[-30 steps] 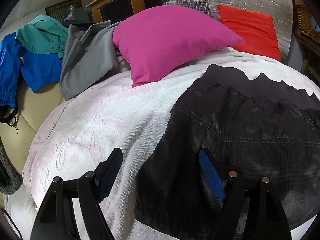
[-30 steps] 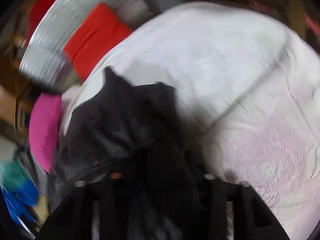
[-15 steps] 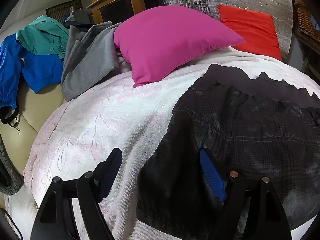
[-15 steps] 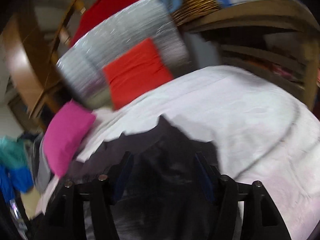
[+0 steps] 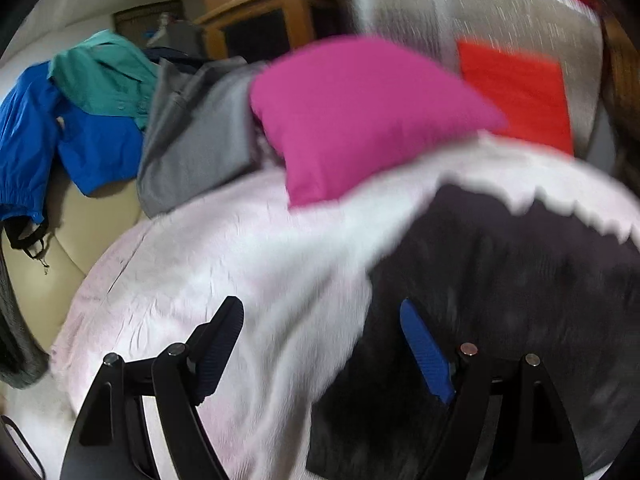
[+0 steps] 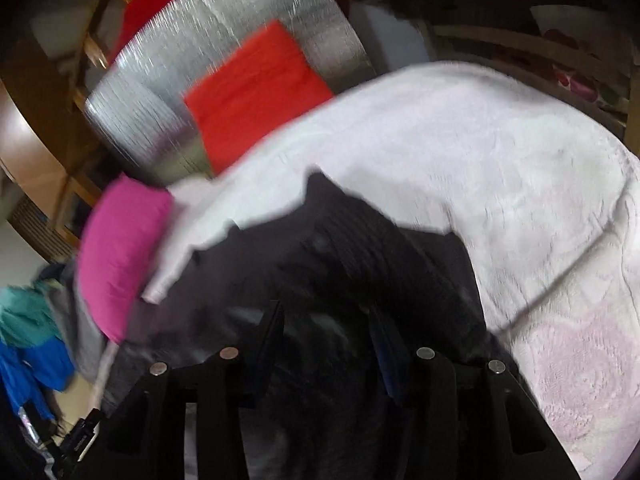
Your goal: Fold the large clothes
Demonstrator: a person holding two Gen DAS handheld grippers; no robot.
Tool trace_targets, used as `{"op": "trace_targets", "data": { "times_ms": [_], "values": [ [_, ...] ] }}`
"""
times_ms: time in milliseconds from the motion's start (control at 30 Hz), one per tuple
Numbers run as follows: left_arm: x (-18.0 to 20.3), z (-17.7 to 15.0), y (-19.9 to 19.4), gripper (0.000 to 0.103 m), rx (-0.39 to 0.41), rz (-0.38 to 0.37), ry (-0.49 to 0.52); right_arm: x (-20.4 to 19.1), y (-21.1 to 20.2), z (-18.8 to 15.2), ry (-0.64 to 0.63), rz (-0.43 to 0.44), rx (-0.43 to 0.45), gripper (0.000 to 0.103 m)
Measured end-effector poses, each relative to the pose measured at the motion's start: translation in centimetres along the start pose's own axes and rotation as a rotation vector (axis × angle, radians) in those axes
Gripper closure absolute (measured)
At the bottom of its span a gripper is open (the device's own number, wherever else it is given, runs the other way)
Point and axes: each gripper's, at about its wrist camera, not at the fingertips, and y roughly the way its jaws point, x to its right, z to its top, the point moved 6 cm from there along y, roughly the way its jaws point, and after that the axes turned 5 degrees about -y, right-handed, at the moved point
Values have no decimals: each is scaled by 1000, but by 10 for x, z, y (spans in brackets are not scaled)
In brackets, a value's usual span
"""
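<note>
A dark grey-black garment lies spread on the pale pink blanket that covers the bed. My left gripper hangs over the garment's left edge, open wide, with the left finger above blanket and the blue-padded right finger above dark cloth. In the right wrist view the same garment fills the lower middle. My right gripper hovers just over it, jaws opening. Dark cloth shows in the gap; the pads do not press it. Both views are blurred.
A pink pillow and a red cushion lean against a silver foil panel at the head of the bed. Grey, teal and blue clothes are heaped at the left. A wooden cabinet stands behind.
The right wrist view swung up from the bunched dark cloth to the whole garment and the cushions, and its fingers now show apart. The left gripper lifted a little and stayed open.
</note>
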Motion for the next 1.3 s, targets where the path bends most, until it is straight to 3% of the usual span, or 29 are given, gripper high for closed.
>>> {"op": "trace_targets", "data": {
  "times_ms": [100, 267, 400, 500, 567, 667, 833, 1033, 1167, 1300],
  "values": [
    [4, 21, 5, 21, -6, -91, -56, -3, 1, 14, 15, 23, 18, 42],
    [40, 7, 44, 21, -193, -182, 13, -10, 33, 22, 38, 26, -41, 42],
    [54, -21, 77, 19, -325, -136, 90, 5, 70, 12, 72, -30, -162, 42],
    [54, -29, 83, 16, -337, -134, 71, 2, 76, 10, 43, -47, -164, 42],
    [53, -22, 70, 16, -289, -117, 75, -5, 65, 13, 26, -43, -143, 42],
    [53, -9, 34, 17, -146, -77, 105, -21, 34, 19, -23, -29, -69, 41],
    [47, -3, -56, 16, 62, -72, 92, -60, -48, 2, -176, -86, 59, 26],
    [25, -12, -154, 10, 171, -140, 51, -92, -146, -56, -331, -195, 132, 21],
    [9, -15, -226, 8, 248, -119, 71, -117, -194, -89, -397, -192, 121, 21],
    [-8, -16, -286, 3, 327, -143, 50, -147, -247, -107, -458, -202, 175, 21]
  ]
}}
